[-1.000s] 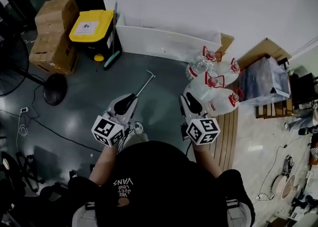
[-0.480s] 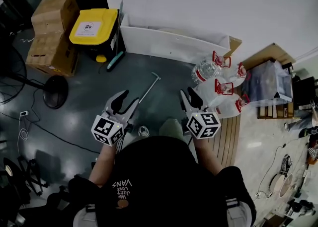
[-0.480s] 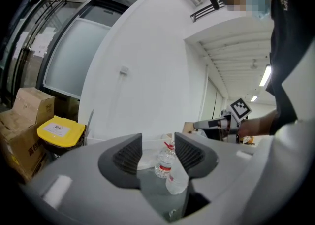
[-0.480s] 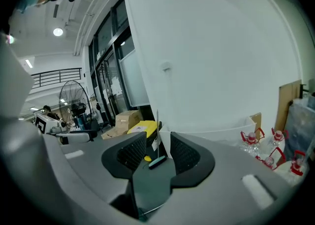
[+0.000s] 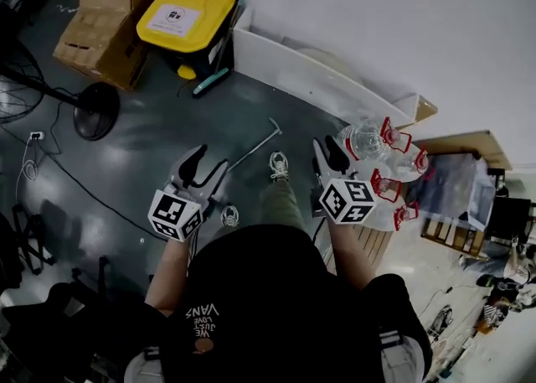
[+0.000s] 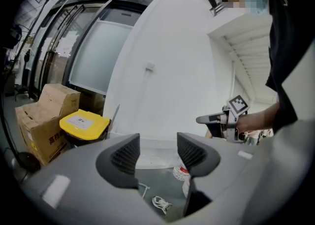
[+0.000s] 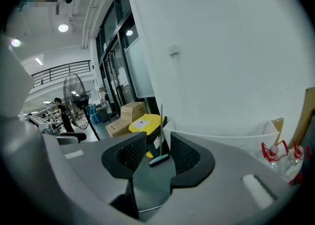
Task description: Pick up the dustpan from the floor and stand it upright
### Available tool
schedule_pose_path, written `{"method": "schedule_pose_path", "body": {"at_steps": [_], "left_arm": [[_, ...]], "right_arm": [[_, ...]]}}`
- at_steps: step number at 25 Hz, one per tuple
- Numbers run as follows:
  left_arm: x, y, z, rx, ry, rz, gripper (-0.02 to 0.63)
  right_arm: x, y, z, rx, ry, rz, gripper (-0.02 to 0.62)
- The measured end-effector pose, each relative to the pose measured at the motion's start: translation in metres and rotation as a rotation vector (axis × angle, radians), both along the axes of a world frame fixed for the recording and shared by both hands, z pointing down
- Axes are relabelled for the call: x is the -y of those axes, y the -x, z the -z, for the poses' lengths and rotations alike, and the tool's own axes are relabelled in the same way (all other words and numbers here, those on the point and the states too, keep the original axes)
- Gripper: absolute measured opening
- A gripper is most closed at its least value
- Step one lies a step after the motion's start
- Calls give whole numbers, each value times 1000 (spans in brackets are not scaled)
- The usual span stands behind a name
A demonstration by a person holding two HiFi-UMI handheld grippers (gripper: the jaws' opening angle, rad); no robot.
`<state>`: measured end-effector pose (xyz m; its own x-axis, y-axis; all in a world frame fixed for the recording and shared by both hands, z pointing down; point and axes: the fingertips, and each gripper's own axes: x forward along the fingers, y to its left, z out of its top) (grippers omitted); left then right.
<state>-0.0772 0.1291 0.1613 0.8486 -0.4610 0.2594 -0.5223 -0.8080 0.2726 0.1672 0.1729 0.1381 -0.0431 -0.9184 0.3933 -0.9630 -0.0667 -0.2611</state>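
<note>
Head view: we stretch both forearms forward over the floor, left gripper [image 5: 203,162] opening its jaws on nothing, right gripper [image 5: 328,151] parted, empty, both tilted slightly downward.

My L gripper [image 5: 209,157] was shut a sec ago, now opening wide, nothing btwn fingers [image 6: 120,157]. R gripper [image 5: 327,143] spread a bit too. My shoe [image 5: 278,165] stepped in btwn both.
</note>
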Motion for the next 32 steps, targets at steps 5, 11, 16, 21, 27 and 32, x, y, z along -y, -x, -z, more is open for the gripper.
{"method": "schedule_pose_path", "body": {"at_steps": [5,11,16,21,27,32], "left_arm": [[39,-10,-18,32,15,143,258],[76,-22,-68,114,69,248,258],[100,-27,-126,182,124,277,258],[98,-30,-188,228,190,311,258],[89,-33,-283,272,267,284,258],[83,-36,-366,308,304,251,258]], "right_arm": [[58,-23,-30,2,63,103,129],[112,-46,-91,15,174,216,127],[149,-50,-160,14,266,285,127],[164,-48,-236,11,353,322,127],[174,-45,-334,-6,429,339,127],[170,-47,-425,2,503,336,127]]}}
